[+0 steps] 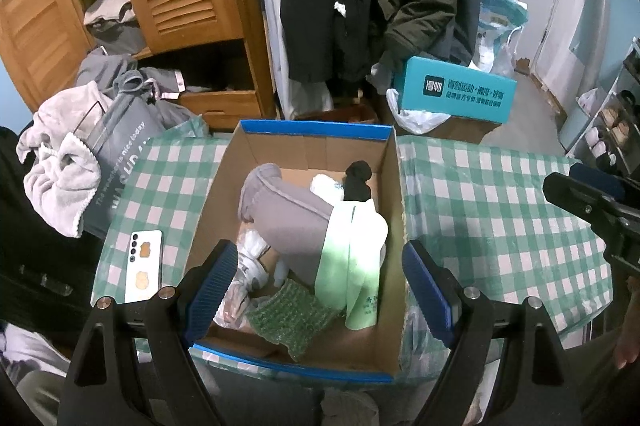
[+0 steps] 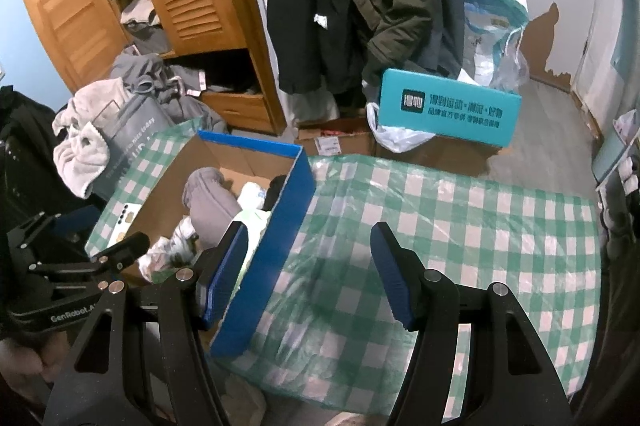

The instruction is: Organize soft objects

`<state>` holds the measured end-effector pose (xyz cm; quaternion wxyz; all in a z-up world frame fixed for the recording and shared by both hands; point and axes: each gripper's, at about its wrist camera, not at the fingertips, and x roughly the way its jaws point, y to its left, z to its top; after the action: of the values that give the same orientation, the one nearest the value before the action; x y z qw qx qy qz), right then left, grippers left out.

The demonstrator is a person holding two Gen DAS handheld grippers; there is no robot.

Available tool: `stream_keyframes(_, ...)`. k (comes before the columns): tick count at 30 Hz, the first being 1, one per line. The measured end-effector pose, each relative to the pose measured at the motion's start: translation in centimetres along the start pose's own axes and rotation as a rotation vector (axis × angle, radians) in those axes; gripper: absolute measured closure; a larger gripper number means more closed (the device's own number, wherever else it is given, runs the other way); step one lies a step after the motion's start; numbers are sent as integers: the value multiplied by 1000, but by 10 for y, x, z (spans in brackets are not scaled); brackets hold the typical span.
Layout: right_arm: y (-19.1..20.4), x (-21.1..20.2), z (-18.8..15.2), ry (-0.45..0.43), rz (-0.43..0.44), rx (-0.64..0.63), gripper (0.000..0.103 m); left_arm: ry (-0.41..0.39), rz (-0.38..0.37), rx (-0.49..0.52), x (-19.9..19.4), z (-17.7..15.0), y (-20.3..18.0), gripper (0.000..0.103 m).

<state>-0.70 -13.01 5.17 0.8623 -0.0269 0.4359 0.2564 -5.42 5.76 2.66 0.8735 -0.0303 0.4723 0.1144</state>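
Cardboard box [image 1: 394, 186], blue on its outer walls, stands on the bench [image 1: 480, 194] toward its left edge, on a green-and-white checked cover. It serves as the collecting bin: all the soft things in sight on the bench lie inside it. A grey rolled cloth [image 1: 292, 214] lies slanted across the middle, propped over a pale green bag [image 1: 352, 266], likely dropped in rather than laid flat. A black sock [image 1: 357, 180] and a white bundle [image 1: 326, 184] sit toward the far wall. A green knitted piece [image 1: 288, 318] and crumpled clear plastic [image 1: 244, 266] lie at the near wall.

Left tool [image 1: 320, 290] hovers over the near part of the box, fingers spread wide, nothing between them; reads as just emptied.

Right tool [image 2: 308, 274] hangs over the bare stretch of bench right of the box, its left finger just beside the blue wall. Jaws stand partly apart and pinch nothing.

A white phone [image 1: 145, 266] lies at the bench's left edge, outside the box; not soft, so rightly left there.

Judgement: the bench looks cleared of soft items, so the task seems near done. A pale towel [image 1: 60, 178] lies draped off the bench, beyond its left edge.
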Motion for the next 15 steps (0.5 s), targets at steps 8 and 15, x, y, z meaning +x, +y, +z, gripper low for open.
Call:
stream_keyframes(8,-5,1,-3,4,5,8,40,1,8,20,2,-2,-6,18)
stream_keyframes(15,-6,0,-3,3,4,6,40,3,10,21,2,-2,-7,18)
